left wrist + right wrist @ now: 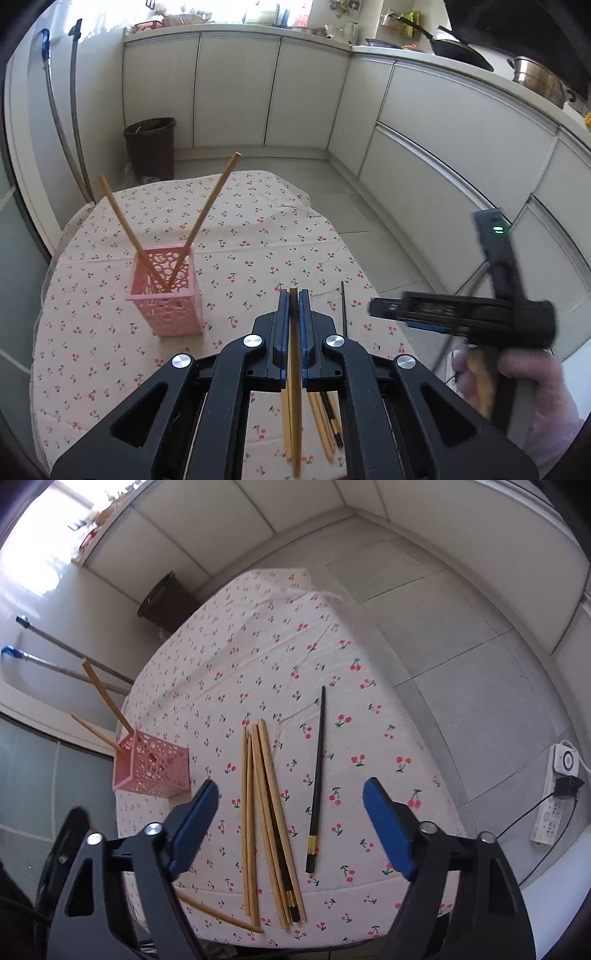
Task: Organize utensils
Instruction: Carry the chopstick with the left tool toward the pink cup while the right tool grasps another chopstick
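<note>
Bare cloth (258, 657) lies open between pink holder (153, 770) and chopsticks (266, 812).

Daylight scene, evenly bright. Window (207, 11) blown out at top of left view, likewise upper left corner of right view. Soft faint shadows on table (295, 657). Strong fisheye curvature, dark vignette at corners. Right hand-held gripper (376, 308) motion-blurred in left view; centres sharp.

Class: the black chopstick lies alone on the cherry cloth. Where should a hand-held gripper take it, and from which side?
Grip the black chopstick mid-shaft, coming from above with the fingers straddling it crosswise. It lies flat and apart from the wooden bundle, so both sides are free; the slim shaft needs pads square to it.
</note>
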Demonstrator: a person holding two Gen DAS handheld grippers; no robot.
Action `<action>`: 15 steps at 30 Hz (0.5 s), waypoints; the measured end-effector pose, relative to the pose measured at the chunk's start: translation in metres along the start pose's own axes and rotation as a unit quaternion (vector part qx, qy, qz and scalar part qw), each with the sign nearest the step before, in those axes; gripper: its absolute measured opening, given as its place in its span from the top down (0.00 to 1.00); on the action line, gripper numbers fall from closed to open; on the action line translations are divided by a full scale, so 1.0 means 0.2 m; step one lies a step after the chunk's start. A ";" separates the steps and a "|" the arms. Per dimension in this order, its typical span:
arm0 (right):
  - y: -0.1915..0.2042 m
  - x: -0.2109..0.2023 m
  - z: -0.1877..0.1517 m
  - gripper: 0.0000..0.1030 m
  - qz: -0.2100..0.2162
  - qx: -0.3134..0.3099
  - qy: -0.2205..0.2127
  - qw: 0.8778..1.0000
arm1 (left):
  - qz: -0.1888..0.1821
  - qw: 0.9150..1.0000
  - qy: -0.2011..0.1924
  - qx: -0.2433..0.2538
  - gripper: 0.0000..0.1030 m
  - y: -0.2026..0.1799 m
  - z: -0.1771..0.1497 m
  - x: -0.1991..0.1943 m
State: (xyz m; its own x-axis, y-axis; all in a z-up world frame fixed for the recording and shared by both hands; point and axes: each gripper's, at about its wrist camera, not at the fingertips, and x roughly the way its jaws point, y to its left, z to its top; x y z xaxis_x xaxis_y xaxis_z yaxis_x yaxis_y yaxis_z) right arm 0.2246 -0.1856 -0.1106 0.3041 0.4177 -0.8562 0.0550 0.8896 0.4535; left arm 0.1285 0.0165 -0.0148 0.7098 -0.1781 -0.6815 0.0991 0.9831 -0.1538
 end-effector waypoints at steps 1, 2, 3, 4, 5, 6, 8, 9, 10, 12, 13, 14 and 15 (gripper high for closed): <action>0.03 0.05 0.00 0.49 0.005 -0.006 0.007 1.000 | -0.002 1.000 -0.006 0.004 0.96 0.01 -0.02 -0.06; 0.06 0.09 0.01 0.53 0.009 -0.011 0.012 1.000 | -0.006 1.000 -0.012 0.006 0.96 0.03 -0.04 -0.12; 0.09 0.13 0.03 0.58 0.009 -0.013 0.013 1.000 | -0.012 1.000 -0.017 0.007 0.96 0.05 -0.06 -0.18; 0.11 0.16 0.04 0.64 0.007 -0.016 0.013 1.000 | -0.018 1.000 -0.022 0.008 0.96 0.06 -0.08 -0.23; 0.14 0.19 0.05 0.67 0.002 -0.022 0.013 1.000 | -0.021 0.999 -0.028 0.009 0.96 0.07 -0.08 -0.25; 0.17 0.22 0.06 0.70 -0.006 -0.028 0.014 0.999 | -0.022 0.999 -0.038 0.011 0.96 0.09 -0.09 -0.30; 0.21 0.28 0.08 0.74 -0.026 -0.040 0.015 0.999 | -0.024 0.998 -0.054 0.015 0.96 0.12 -0.10 -0.37; 0.22 0.31 0.09 0.76 -0.040 -0.045 0.014 0.998 | -0.026 0.998 -0.057 0.014 0.96 0.13 -0.11 -0.38; 0.23 0.33 0.10 0.76 -0.051 -0.049 0.012 0.997 | -0.030 0.998 -0.059 0.011 0.96 0.15 -0.11 -0.40; 0.24 0.37 0.12 0.78 -0.069 -0.058 0.011 0.996 | -0.035 0.998 -0.061 0.003 0.96 0.20 -0.11 -0.42; 0.24 0.39 0.13 0.78 -0.077 -0.061 0.013 0.995 | -0.036 0.997 -0.063 -0.002 0.96 0.22 -0.10 -0.44; 0.24 0.41 0.14 0.78 -0.084 -0.063 0.014 0.994 | -0.037 0.997 -0.066 -0.007 0.96 0.24 -0.10 -0.45; 0.24 0.43 0.15 0.79 -0.090 -0.064 0.016 0.994 | -0.036 0.997 -0.072 -0.010 0.96 0.25 -0.10 -0.47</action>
State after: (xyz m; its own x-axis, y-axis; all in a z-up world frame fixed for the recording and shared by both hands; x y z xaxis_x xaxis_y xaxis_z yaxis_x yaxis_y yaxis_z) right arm 0.2812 -0.1123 -0.1553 0.2695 0.2539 -0.9289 -0.0173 0.9657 0.2590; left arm 0.0529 0.0826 0.0278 0.7937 -0.2389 -0.5594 0.1398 0.9667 -0.2145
